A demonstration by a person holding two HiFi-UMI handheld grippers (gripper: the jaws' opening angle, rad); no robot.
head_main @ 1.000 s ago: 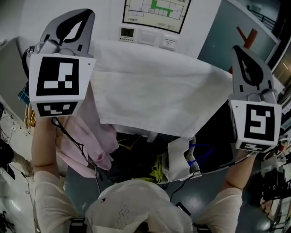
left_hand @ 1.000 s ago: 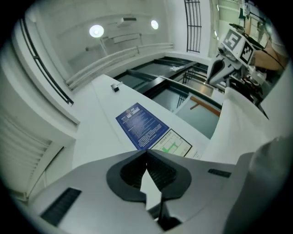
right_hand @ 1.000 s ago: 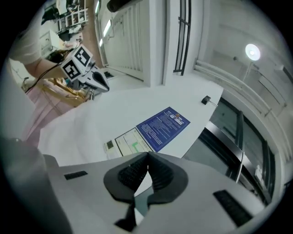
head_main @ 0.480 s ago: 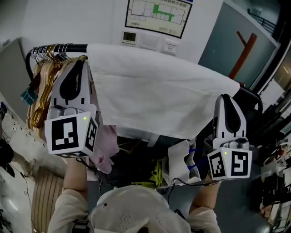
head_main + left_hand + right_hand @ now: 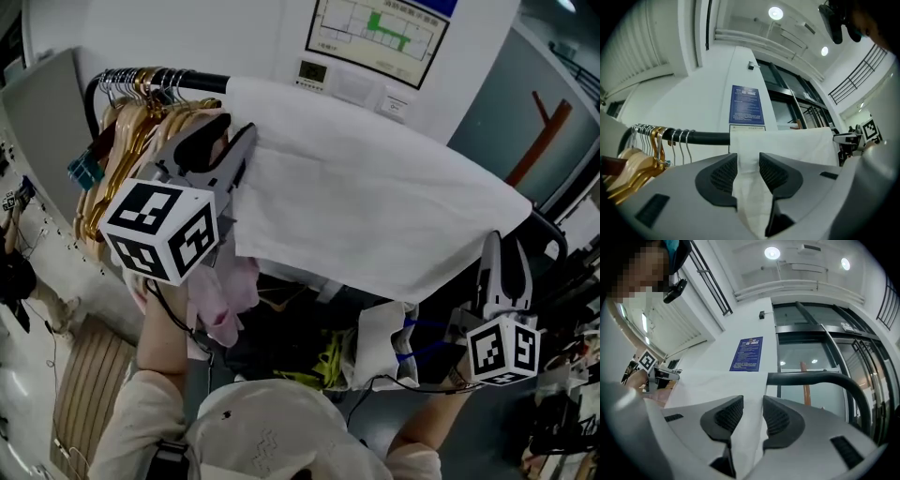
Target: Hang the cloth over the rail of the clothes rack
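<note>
Fingers (image 5: 717, 176) on the left gripper (image 5: 747, 158) and right gripper (image 5: 753, 400) are just opening wide, the white cloth (image 5: 375, 216) hanging loosely between them. It is draping over the black rail (image 5: 202, 81), probably light and limp; its 9 and 3 o'clock side hems are offering the best hold.

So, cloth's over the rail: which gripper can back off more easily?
Probably right. Both grippers' jaws have just been opening, cloth between them; the right gripper sits at the cloth's free end, the left gripper beside the hangers and a pink garment.

white wall (image 5: 178, 37) with floor plan (image 5: 380, 30), ceiling lights (image 5: 776, 13)
</note>
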